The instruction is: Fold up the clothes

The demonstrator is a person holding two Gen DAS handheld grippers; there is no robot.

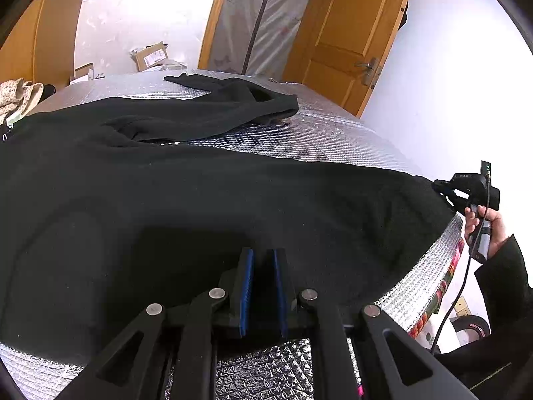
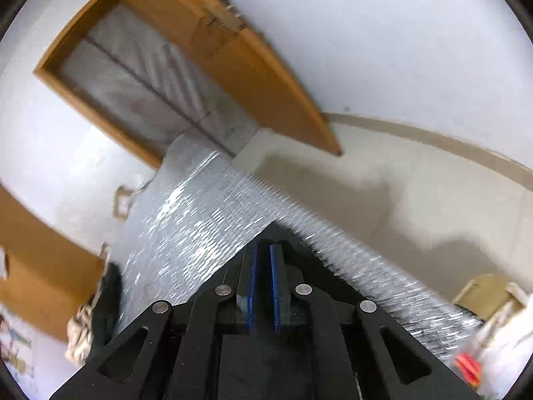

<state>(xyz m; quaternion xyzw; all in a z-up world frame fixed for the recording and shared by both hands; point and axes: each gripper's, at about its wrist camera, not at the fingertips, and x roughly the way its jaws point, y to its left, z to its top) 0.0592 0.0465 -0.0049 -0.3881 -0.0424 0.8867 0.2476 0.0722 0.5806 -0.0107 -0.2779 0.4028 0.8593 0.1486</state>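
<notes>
I see the black garment point(image 1: 206, 200) spread wide across the silver quilted table cover point(image 1: 333, 133), with a sleeve point(image 1: 233, 100) thrown out toward twelve o'clock in the left wrist view. My left gripper point(image 1: 263, 266) has its blue pads nearly together, clenched on the garment's near hem. At three o'clock the right gripper point(image 1: 443, 186) meets the cloth's corner; in its own blurred, tilted view point(image 2: 263, 260), black fabric sits between the almost-closed pads. A wooden door point(image 1: 353, 33) stands at one o'clock, a cardboard box point(image 1: 150, 55) at eleven.
</notes>
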